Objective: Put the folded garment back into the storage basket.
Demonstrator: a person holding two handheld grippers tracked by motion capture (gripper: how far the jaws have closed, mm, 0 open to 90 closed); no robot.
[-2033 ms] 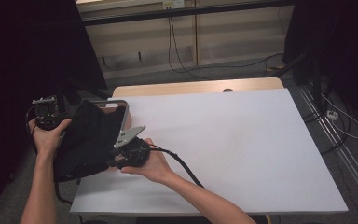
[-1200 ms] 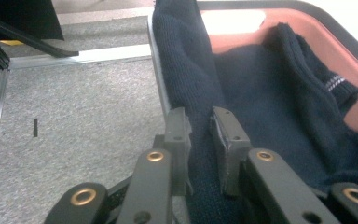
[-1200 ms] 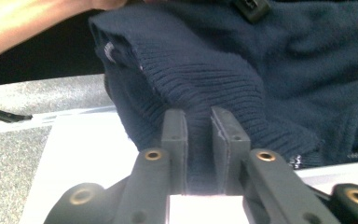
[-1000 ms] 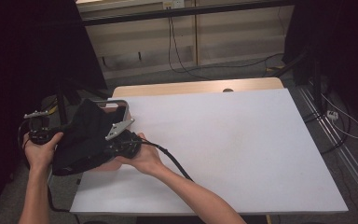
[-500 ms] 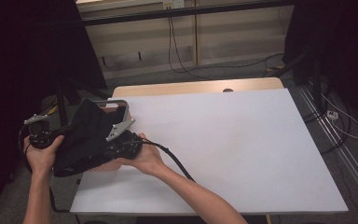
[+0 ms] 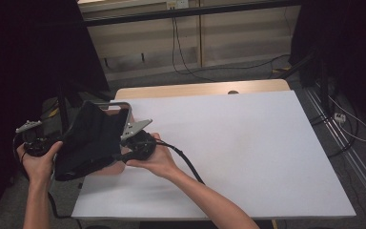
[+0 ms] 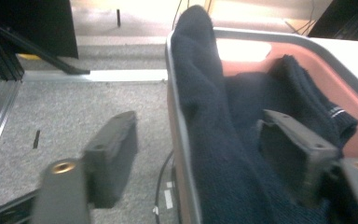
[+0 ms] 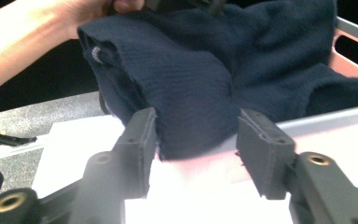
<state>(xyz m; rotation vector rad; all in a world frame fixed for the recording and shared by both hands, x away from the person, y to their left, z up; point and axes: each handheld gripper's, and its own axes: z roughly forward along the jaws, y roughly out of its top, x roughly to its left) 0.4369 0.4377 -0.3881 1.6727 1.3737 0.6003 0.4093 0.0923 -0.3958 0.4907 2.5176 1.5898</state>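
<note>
High view: both hand-held grippers, just released, flank dark garment point(image 6: 93, 140) draped over, seemingly, pink tray point(image 6: 127, 114).

Garment point(image 6: 88, 143) is showing dark navy, knit-textured, with a small white mark near one edge. Tray point(image 7: 279, 46) is showing salmon-pink inside, grey along its rim. Desk point(image 6: 248, 143) is showing white, tan at the far edge. Jaws are showing black.

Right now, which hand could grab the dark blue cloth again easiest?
Probably the right. The right gripper has a fold of the dark blue cloth between its open jaws, while the left gripper straddles the tray's rim too.
</note>
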